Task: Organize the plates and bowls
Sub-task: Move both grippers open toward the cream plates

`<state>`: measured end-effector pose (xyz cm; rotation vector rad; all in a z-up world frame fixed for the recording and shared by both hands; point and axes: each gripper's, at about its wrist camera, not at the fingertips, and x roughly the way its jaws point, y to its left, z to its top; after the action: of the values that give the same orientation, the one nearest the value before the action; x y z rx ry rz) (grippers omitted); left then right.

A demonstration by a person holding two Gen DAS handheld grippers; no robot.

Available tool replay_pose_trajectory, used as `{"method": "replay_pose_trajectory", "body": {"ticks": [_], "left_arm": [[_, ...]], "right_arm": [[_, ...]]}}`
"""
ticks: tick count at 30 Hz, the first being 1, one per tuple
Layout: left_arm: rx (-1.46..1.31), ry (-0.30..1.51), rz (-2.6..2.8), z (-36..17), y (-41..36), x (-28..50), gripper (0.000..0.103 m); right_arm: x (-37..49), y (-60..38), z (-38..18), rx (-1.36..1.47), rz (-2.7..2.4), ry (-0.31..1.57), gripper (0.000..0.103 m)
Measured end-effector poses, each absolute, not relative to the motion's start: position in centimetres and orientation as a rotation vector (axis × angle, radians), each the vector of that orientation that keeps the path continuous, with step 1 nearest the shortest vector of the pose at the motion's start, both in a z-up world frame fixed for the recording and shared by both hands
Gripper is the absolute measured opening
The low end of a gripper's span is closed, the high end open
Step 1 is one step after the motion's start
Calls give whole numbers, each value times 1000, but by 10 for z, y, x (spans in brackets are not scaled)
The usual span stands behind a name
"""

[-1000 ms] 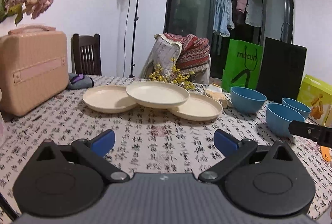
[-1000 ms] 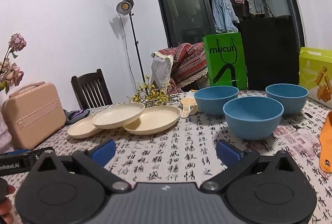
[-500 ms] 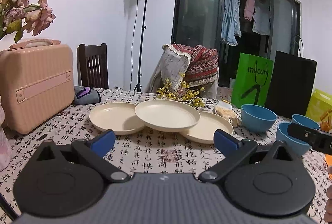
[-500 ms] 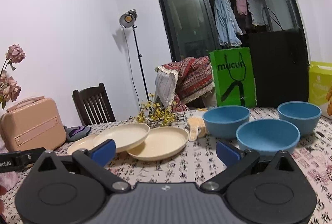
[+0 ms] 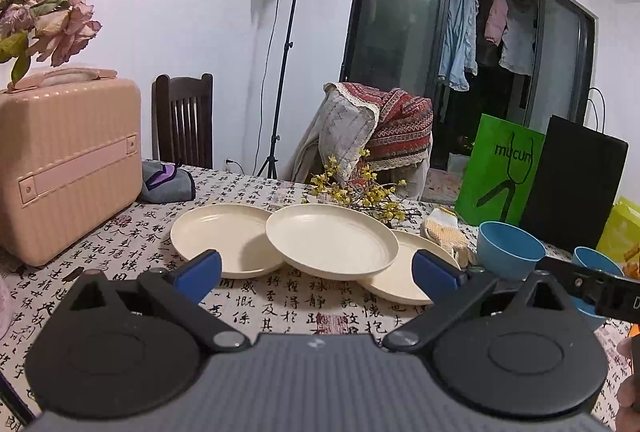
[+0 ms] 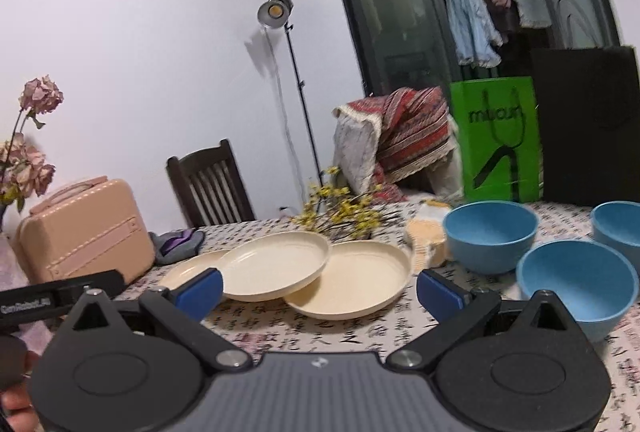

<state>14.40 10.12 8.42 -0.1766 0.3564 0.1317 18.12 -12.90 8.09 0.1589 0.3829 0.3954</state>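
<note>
three plates (image 5: 331, 246): mid tabletop (image 5: 280, 304), overlapping, middle one on top
bowls (image 6: 490, 240): right of plates
left hand-held gripper (image 5: 316, 268): fingers apart, empty
right hand-held gripper (image 6: 319, 288): fingers apart, empty

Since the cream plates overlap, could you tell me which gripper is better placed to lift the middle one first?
Probably the left gripper: open, with the middle plate straight ahead. The right gripper, also open, sits nearer the blue bowls.
</note>
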Motion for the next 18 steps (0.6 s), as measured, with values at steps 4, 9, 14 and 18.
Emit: {"method": "replay_pose_trajectory", "body": {"ticks": [4,9,14,18], "left_arm": [[-193,370,134,89,108,154,103],[-216,389,146,94,118,172,103],[-248,399,176,97,130,187,103],[-271,403,182,100,139,198,103]], "right_arm": [[191,-118,88,142,406,393,103],[205,-109,95,142,417,411,103],[220,-99,100,172,434,441,103],[234,-94,103,181,430,449,103]]}}
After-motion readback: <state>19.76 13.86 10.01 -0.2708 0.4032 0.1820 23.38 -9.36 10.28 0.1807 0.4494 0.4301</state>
